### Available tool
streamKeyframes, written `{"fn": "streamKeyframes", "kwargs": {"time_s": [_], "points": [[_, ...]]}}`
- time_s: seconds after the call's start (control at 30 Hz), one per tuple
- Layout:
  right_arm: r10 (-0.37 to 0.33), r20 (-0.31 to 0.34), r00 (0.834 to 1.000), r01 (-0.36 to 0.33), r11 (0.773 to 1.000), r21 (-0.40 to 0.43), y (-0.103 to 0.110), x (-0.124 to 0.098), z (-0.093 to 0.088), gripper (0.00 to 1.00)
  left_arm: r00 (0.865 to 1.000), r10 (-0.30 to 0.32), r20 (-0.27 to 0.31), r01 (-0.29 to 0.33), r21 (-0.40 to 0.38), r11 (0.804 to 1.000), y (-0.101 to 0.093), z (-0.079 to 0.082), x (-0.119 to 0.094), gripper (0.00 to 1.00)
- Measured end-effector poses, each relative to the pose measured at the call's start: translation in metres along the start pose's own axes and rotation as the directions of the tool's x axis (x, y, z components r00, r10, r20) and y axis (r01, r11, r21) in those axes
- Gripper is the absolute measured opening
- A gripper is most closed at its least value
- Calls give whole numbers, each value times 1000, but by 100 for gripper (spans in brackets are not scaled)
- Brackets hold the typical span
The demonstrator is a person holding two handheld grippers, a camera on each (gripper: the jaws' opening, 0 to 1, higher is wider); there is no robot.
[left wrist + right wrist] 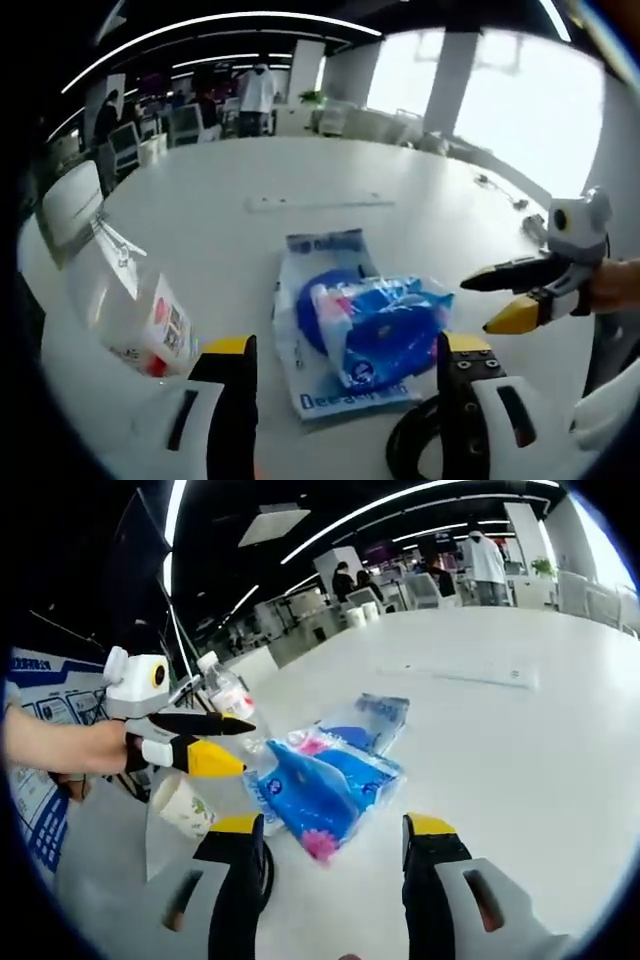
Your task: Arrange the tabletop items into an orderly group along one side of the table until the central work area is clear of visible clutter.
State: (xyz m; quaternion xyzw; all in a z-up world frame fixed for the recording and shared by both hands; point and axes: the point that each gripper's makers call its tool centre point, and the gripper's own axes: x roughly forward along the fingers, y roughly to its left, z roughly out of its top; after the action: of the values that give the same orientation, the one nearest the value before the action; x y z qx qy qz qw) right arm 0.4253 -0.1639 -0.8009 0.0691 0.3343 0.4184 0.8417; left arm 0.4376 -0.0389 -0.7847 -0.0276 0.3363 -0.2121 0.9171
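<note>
- In the left gripper view, the left gripper [345, 365] has its yellow-tipped jaws spread wide over the white table [300, 170], nothing between them but the near end of a blue plastic packet [375, 325].
- That packet lies on top of a flat white-and-blue printed bag [320, 250], roughly mid-table.
- A clear plastic bottle [135, 305] with a red-and-white label lies on its side, left of the bag and apart from it.
- A black ring-shaped object [410, 440] sits beside the left gripper's right jaw — what it is cannot be told.
- The right gripper [325, 830] also stands open, holding nothing, aimed at the same blue packet [320, 780].
- In the right gripper view a paper cup [185, 805] lies tipped over just left of the packet, under the left gripper's open jaws.
- A long white strip [320, 203] lies farther back on the table.
</note>
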Motion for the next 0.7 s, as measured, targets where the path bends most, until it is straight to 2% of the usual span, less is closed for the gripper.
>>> {"fn": "streamKeyframes", "kwargs": {"time_s": [0.2, 0.4, 0.53, 0.63, 0.7], "points": [[-4, -3, 1000, 4, 1000, 21, -2, 9, 0, 52, 999, -19, -41, 19, 8, 1000, -4, -5, 8, 61], [-4, -4, 1000, 4, 999, 46, -4, 14, -1, 47, 998, -25, -65, 27, 27, 999, -5, -7, 11, 59], [-13, -9, 1000, 14, 998, 57, -5, 17, -3, 46, 997, -25, -77, 27, 16, 1000, -4, -7, 14, 55], [-30, 3, 1000, 30, 998, 62, -8, 18, -1, 44, 996, -50, -79, 46, -46, 998, -7, -8, 17, 53], [-30, -4, 1000, 31, 997, 72, -8, 19, -2, 41, 994, -60, -89, 56, -48, 997, -8, -9, 17, 47]]}}
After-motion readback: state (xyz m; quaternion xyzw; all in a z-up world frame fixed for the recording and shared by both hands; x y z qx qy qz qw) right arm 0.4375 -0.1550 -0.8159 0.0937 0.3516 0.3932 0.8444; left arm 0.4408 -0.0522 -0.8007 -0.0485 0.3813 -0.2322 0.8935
